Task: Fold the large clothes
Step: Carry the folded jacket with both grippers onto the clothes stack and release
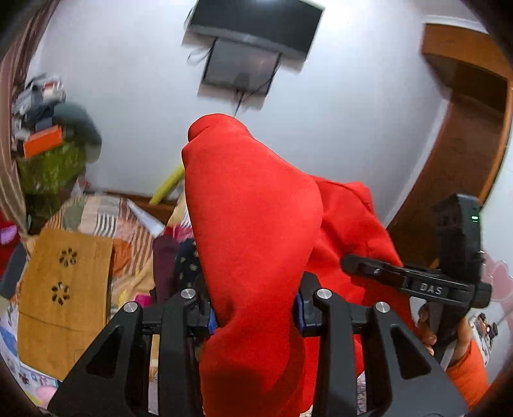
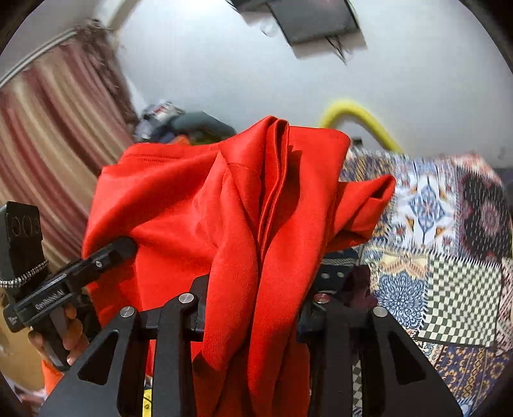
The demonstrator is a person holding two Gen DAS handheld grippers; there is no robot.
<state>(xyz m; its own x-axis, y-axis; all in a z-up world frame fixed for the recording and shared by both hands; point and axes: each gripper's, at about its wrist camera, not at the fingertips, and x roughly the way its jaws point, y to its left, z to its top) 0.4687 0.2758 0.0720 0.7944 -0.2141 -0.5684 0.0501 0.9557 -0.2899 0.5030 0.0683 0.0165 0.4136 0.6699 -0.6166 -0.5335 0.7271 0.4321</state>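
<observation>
1. A patchwork bedspread (image 2: 449,224) covers the bed below, with a mustard cloth (image 1: 61,288) lying flat on it at the left.
2. The red garment (image 1: 250,224) hangs bunched in the air above the bed, held up between both tools, its folds draping over them.
3. The left gripper (image 1: 255,312) pinches a thick fold of the garment between its jaws.
4. The right gripper (image 2: 253,308) likewise clamps a bunched fold of red fabric.
5. A wall-mounted TV (image 1: 256,22) hangs above.
</observation>
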